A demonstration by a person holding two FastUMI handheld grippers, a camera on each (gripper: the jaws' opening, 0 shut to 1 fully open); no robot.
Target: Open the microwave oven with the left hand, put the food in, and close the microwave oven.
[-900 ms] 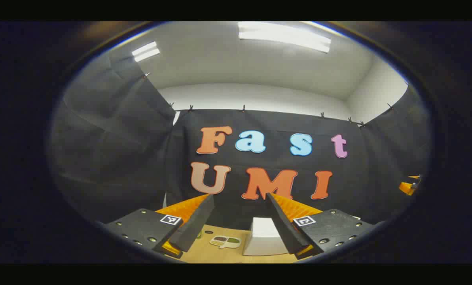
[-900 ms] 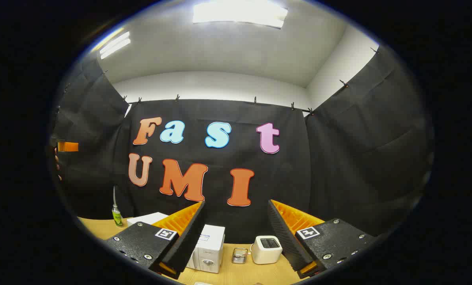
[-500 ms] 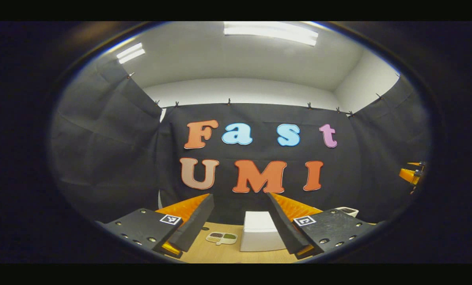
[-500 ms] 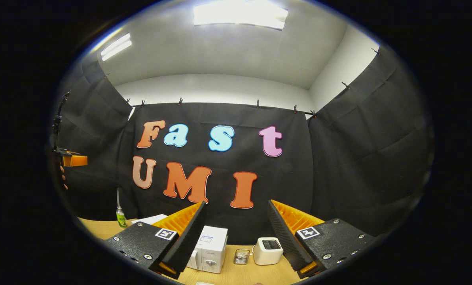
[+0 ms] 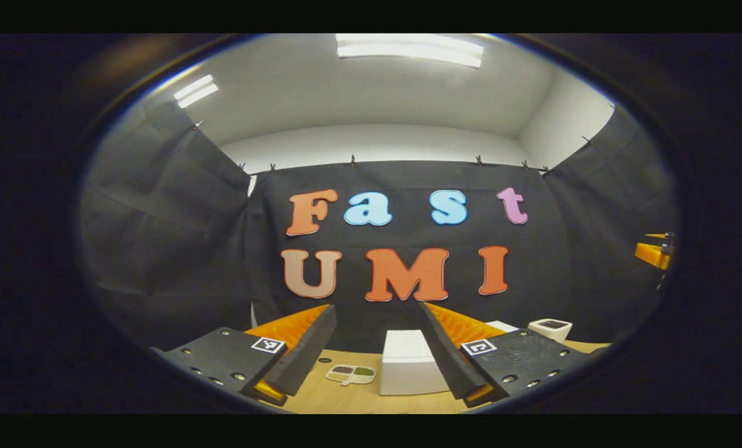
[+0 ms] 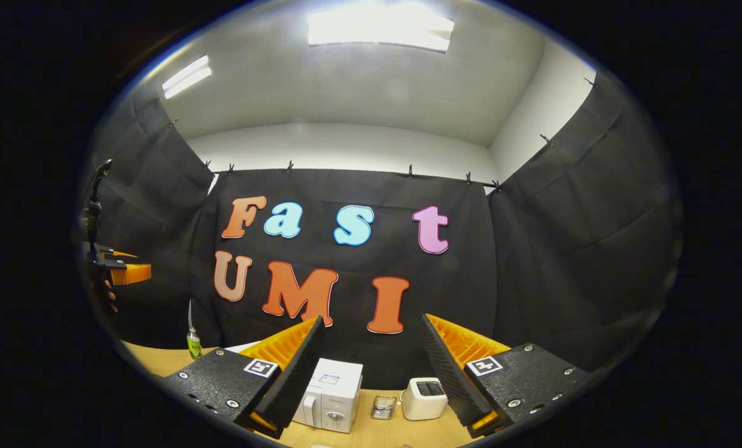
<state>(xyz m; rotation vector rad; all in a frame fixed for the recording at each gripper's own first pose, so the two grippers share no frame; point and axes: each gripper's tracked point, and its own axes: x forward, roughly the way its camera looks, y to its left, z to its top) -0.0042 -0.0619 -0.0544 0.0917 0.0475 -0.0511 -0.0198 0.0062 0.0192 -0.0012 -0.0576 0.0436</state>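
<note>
The white microwave [image 6: 333, 401] stands on the wooden table [image 6: 358, 432] with its door shut, its handle and dial facing me. In the left gripper view the microwave [image 5: 408, 370] sits low between my fingers, well ahead of them. The food, a small white tray [image 5: 351, 373] with dark and green portions, lies just left of it. My left gripper [image 5: 375, 308] is open and holds nothing. My right gripper [image 6: 371, 320] is open too, held above the table. The left gripper [image 6: 122, 272], in a hand, hangs at the far left.
A small white appliance [image 6: 425, 398] and a little metal rack [image 6: 383, 407] stand right of the microwave. A green bottle [image 6: 193, 342] is at the table's back left. Black cloth walls close the booth on three sides. The right gripper [image 5: 653, 254] hangs at the far right.
In the left gripper view the wall has slid up and left, and more of the table shows. In the right gripper view the whole scene has slid down. Both grippers stay open.
</note>
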